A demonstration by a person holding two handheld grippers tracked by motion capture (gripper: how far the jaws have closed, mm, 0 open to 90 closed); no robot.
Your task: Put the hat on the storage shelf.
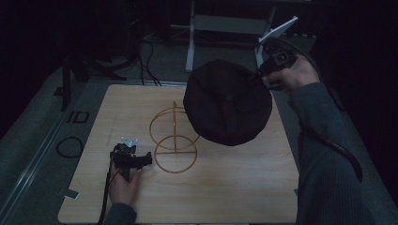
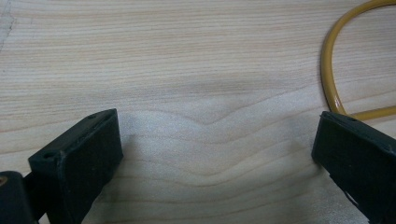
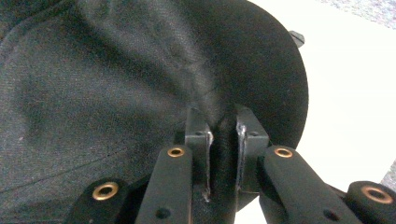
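Here, the dark hat (image 1: 227, 103) hangs above the yellow wire stand (image 1: 174, 140).
The right gripper (image 1: 261, 72) jaws are clamped on its edge; the left gripper (image 1: 141, 159) jaws are apart beside the stand's base ring.

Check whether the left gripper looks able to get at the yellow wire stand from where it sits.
Probably yes: the left gripper is open beside the wire stand, bare table between them.

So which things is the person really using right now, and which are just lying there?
In use:
- black hat, pinched at its edge and held up by the right gripper
- yellow wire stand, probably where the hat goes
- left gripper, open on the wooden table beside the stand

Just lying about:
- black cable loop on the floor
- metal frame legs behind the table
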